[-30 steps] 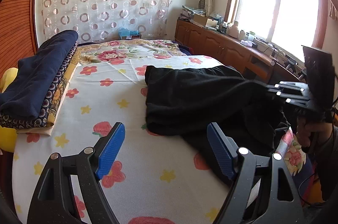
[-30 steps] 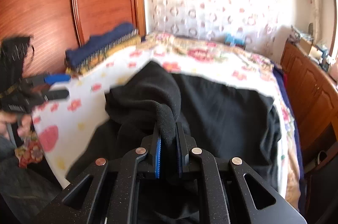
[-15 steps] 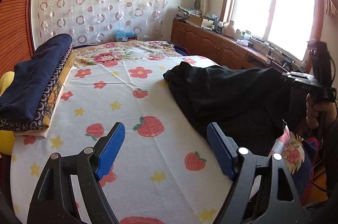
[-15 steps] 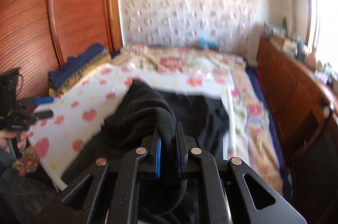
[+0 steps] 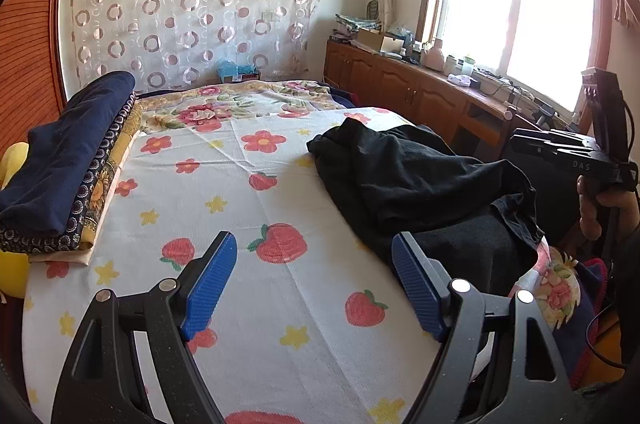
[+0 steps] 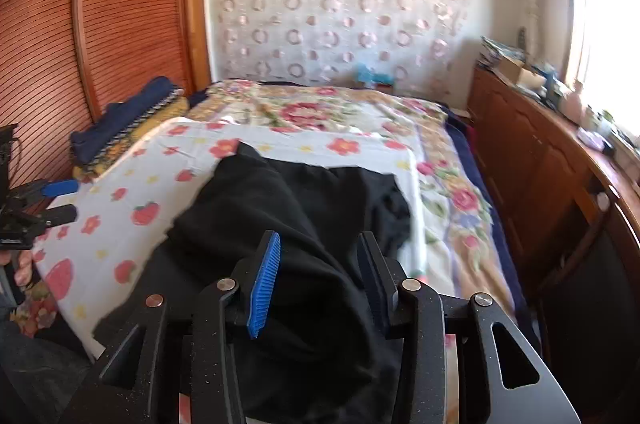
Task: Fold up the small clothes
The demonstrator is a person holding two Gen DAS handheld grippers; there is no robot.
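Dragged toward the bed's near right edge since the earlier frames, the black garment (image 5: pixel 420 184) now lies bunched there, and the right gripper's (image 6: pixel 316 276) jaws have just been opening, cloth lying loose between them but no longer pinched. On the left, the left gripper (image 5: pixel 312 280) hovers with jaws spread wide over the bare strawberry sheet (image 5: pixel 240 304), the garment just right of it. It looks soft, limp and light; a hem corner seems the best hold.
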